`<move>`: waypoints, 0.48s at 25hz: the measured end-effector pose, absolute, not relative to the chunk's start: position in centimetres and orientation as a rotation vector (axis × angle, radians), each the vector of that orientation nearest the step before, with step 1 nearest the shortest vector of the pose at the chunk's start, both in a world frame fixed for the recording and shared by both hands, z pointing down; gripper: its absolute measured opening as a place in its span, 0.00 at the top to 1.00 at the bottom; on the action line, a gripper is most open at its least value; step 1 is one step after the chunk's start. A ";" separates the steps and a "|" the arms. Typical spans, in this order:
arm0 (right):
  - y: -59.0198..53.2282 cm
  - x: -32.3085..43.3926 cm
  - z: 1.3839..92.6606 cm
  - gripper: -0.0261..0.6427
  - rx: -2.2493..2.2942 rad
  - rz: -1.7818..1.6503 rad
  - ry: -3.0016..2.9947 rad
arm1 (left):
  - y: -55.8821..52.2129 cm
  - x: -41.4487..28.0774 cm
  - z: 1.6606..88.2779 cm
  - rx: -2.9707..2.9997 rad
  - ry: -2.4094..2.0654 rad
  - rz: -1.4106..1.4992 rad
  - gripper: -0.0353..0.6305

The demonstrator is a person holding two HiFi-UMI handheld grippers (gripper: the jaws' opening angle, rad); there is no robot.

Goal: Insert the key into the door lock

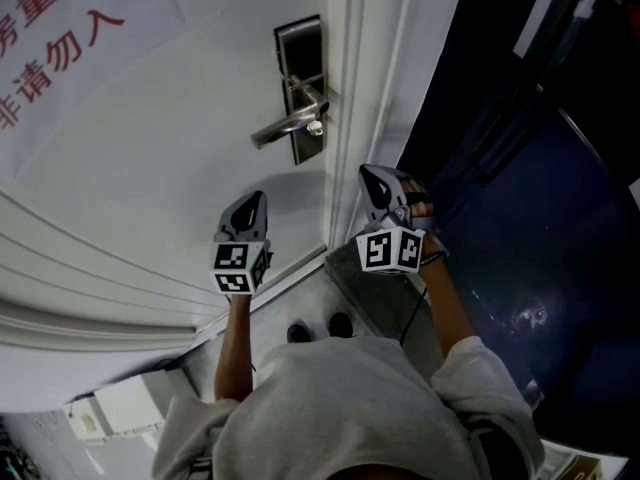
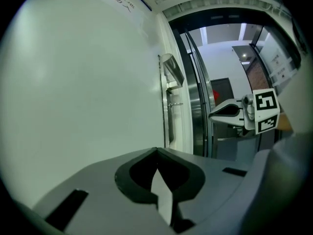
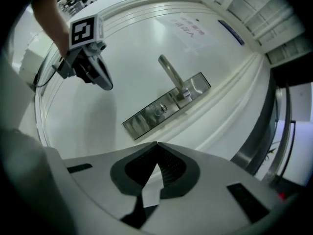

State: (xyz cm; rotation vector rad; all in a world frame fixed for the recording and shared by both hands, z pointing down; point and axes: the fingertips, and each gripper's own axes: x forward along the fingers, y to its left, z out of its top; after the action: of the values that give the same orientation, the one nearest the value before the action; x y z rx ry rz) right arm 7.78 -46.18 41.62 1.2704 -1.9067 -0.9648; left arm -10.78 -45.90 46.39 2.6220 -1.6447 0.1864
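A steel lock plate (image 1: 300,88) with a lever handle (image 1: 285,125) sits on the white door (image 1: 160,168). A small metal piece (image 1: 315,126) shows at the keyhole under the lever; I cannot tell whether it is a key. The left gripper (image 1: 255,200) hangs below and left of the plate, short of the door, with its jaws shut and empty (image 2: 156,151). The right gripper (image 1: 368,173) is by the door's edge, below and right of the plate. Its jaws (image 3: 156,143) are closed tip to tip with nothing seen between them, and point at the plate (image 3: 166,106).
A paper sign with red lettering (image 1: 60,38) is on the door's upper left. The white door frame (image 1: 375,78) runs beside the lock. Right of it lies a dark blue area (image 1: 540,218). The person's shoes (image 1: 320,328) stand on the floor by the threshold.
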 end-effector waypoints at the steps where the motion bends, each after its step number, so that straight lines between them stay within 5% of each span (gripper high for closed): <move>1: -46.1 8.3 41.7 0.93 1.310 -0.902 -1.943 | -46.0 -10.4 46.4 2.629 -1.635 0.186 0.92; 12: -44.1 16.1 43.0 0.93 1.754 -0.304 -2.203 | -46.9 -7.2 46.6 2.697 -1.527 0.191 0.92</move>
State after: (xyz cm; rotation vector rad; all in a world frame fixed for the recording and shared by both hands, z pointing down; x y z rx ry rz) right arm 16.08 -44.13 43.03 1.7543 -2.2032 -0.3038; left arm -7.24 -46.93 46.59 2.6969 -1.5266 0.1909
